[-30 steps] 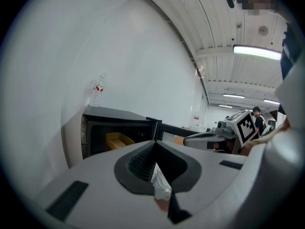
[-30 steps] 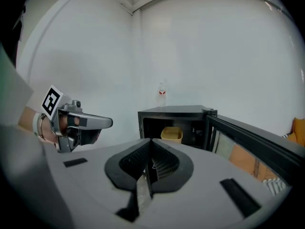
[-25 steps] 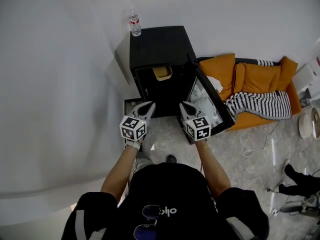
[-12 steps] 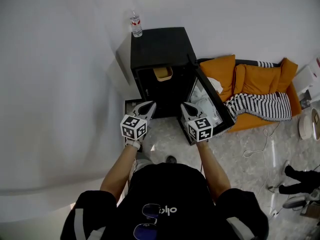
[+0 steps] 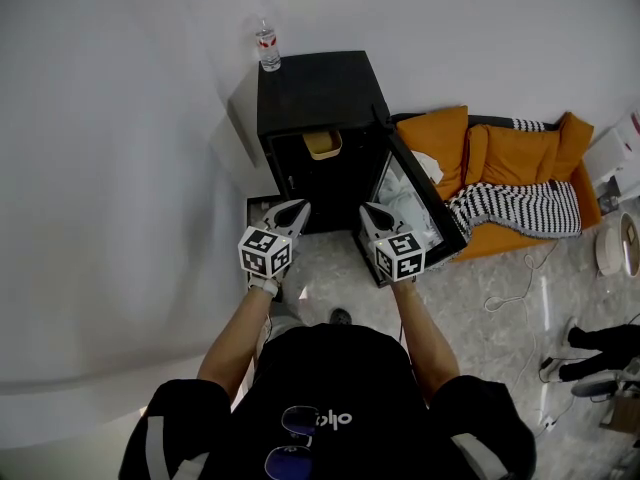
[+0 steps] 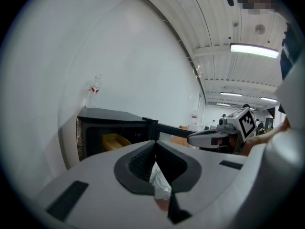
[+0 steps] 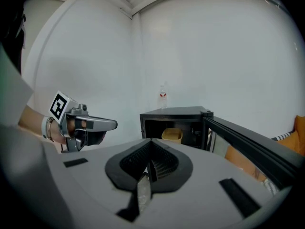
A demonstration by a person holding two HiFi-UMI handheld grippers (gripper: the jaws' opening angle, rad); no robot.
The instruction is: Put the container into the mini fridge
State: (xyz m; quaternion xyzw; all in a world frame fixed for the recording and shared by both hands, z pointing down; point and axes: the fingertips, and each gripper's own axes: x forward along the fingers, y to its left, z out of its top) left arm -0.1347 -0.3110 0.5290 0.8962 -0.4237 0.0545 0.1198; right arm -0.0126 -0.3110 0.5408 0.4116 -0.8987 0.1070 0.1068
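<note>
We are facing a matte black box-shaped mini fridge (image 5: 315, 88), and a pale yellow plastic container (image 5: 323, 144) is showing against its dark interior. A clear plastic bottle with a red label (image 5: 268, 48) is standing out against the plain white wall (image 5: 120, 118). We are holding the light grey left gripper (image 5: 298, 208) and the matching right gripper (image 5: 368, 211), each carrying a cube of black-and-white square markers. The soft sofa cushions (image 5: 520, 153) are glowing orange, the knitted blanket (image 5: 515, 208) is showing black-and-white zigzags, and the stone floor (image 5: 470, 308) is looking marbled grey-white.

The mini fridge (image 5: 320, 93) hides much of the yellow container (image 5: 323, 146).
</note>
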